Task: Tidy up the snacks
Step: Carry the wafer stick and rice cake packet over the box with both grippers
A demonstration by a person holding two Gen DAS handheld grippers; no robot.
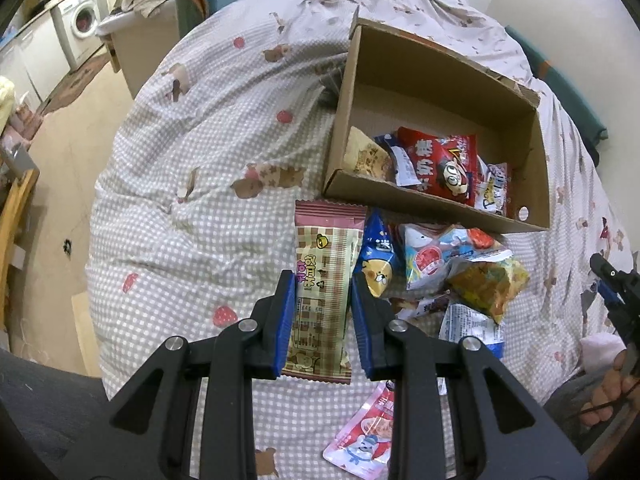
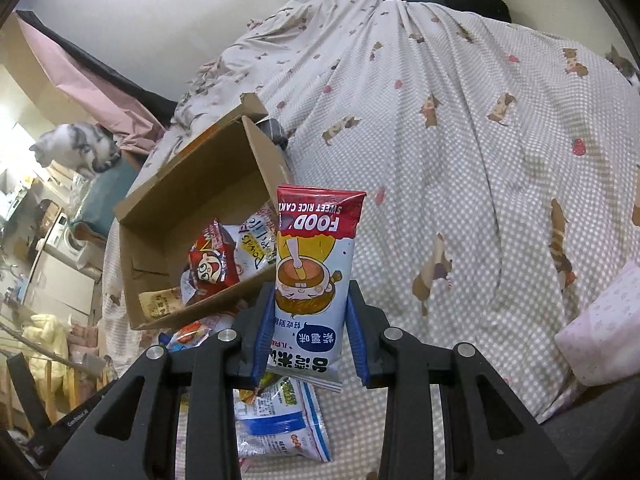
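**Both hand-held grippers clamped on bar packets above the bed**

Though the fisheye bends everything, I can see my left hand-held gripper (image 1: 322, 316) clamped on a brown checked wafer packet (image 1: 326, 280), whose lower end my fingers partly cover. My right hand-held gripper (image 2: 310, 336) is pressed against the sides of a sweet rice cake packet (image 2: 314, 276); its bottom print is cut off by the pads.

Behind them the cardboard box (image 1: 404, 196) sits tilted on the checked bed cover (image 1: 208, 152), holding a red snack bag (image 1: 444, 164) among others I cannot read. A loose heap of snack packets (image 1: 460, 272) lies just beside the box's near wall, overlapping so their edges blur. A grey-and-white cat (image 2: 76, 150) perches at the far left.

Each held packet runs lengthwise away from its camera, long axis along the fingers; the rice cake print reads upside down.
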